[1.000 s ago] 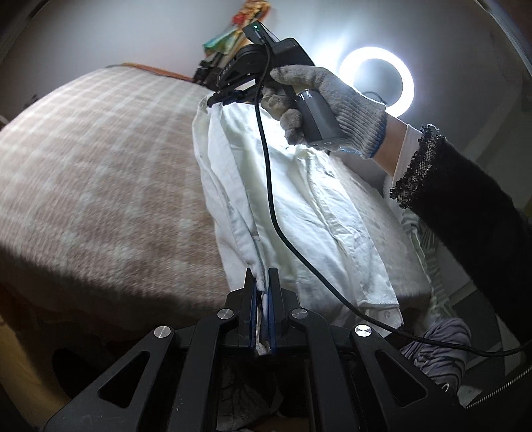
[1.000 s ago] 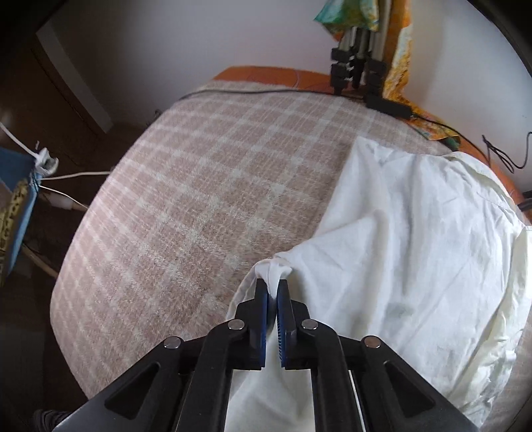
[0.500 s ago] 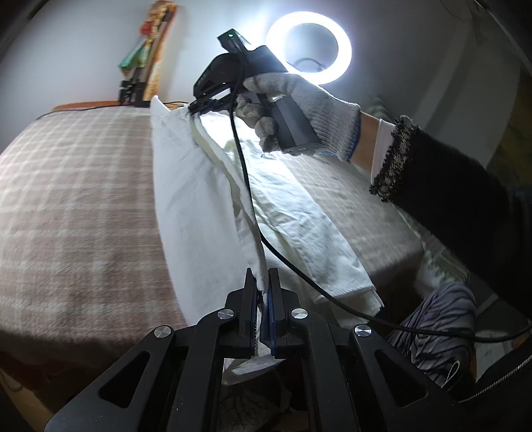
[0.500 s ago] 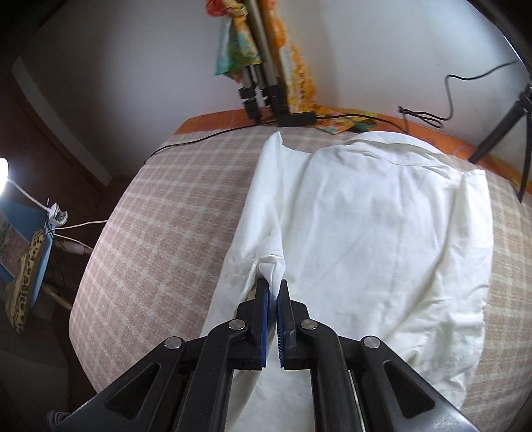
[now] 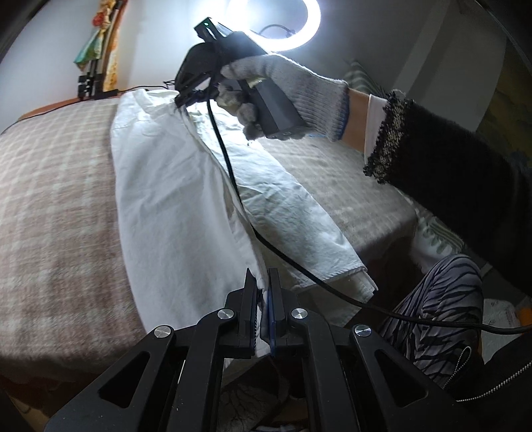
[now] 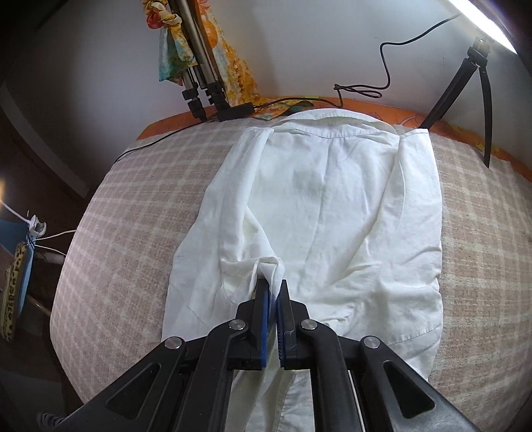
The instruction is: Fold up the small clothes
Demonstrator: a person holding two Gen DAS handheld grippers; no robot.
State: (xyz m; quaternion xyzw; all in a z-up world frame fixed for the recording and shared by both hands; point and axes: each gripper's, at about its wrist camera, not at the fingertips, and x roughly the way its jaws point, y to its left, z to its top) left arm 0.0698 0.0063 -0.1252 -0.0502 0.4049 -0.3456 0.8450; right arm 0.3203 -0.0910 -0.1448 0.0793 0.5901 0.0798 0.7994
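A white shirt (image 6: 332,206) lies on the checked bed cover (image 6: 133,216), its collar toward the far wall. My right gripper (image 6: 272,289) is shut on a bunched fold of the shirt's left side, lifted over the shirt's middle. In the left wrist view my left gripper (image 5: 262,285) is shut on the near hem end of the same fold of the shirt (image 5: 173,199), raised as a ridge. The right gripper (image 5: 184,98) shows there at the far end, held by a gloved hand (image 5: 286,89), pinching the cloth.
Tripod legs (image 6: 199,89) with colourful cloth and a black cable (image 6: 365,89) stand by the far wall. A ring light (image 5: 282,23) glows behind the hand. A striped garment (image 5: 442,299) hangs off the bed's right side. A gripper cable (image 5: 266,239) trails over the shirt.
Both grippers have carried the shirt's left edge rightwards over its body, so the side panel now folds onto the middle. The whole shirt with its collar has come into the right wrist view.
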